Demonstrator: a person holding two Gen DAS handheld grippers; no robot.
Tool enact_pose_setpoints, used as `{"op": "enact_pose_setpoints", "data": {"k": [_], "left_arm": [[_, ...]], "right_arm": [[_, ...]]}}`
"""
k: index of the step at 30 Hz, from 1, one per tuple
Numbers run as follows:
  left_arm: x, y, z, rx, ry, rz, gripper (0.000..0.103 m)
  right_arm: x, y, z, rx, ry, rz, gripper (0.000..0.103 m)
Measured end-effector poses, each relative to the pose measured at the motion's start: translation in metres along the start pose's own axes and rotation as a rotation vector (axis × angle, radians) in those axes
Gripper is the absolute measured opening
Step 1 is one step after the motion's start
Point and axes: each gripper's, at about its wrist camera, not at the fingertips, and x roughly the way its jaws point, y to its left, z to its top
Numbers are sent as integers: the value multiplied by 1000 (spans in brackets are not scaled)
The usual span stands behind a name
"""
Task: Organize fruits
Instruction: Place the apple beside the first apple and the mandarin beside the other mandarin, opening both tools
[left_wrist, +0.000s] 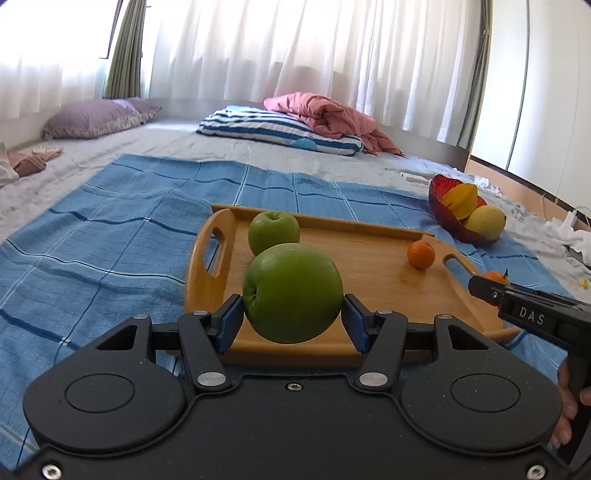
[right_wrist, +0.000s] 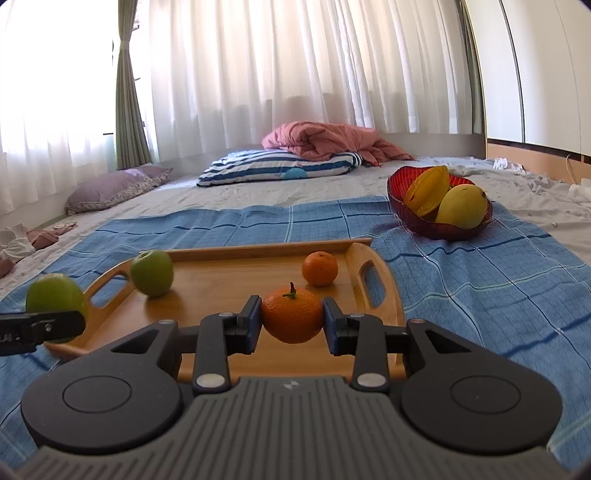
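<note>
Both jaws gripping, left gripper (left_wrist: 292, 314) green apple (left_wrist: 292, 292), right gripper (right_wrist: 291, 323) tangerine (right_wrist: 291, 315), undersides hidden

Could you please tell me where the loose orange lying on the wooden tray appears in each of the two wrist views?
Left wrist view: the orange lies right of centre, near the tray's right handle.
Right wrist view: the orange lies just above centre, beyond the held fruit.
Shared landmark: the red bowl, beyond the tray.
</note>
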Motion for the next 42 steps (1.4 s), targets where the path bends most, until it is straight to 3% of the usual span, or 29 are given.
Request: {"op": "enact_pose_setpoints", "data": {"k": [14, 23, 34, 42], "left_arm": [[62, 4, 22, -26, 87, 12, 56], [85, 5, 27, -33, 103, 15, 56], [99, 6, 25, -31, 130, 37, 56], [107, 7, 24, -39, 149, 42, 56]], "right_arm": [[82, -27, 36, 80, 205, 19, 39], [119, -28, 40, 92, 312, 15, 39], [139, -28, 43, 114, 387, -19, 39], [140, -26, 43, 106, 389, -23, 39]]}}
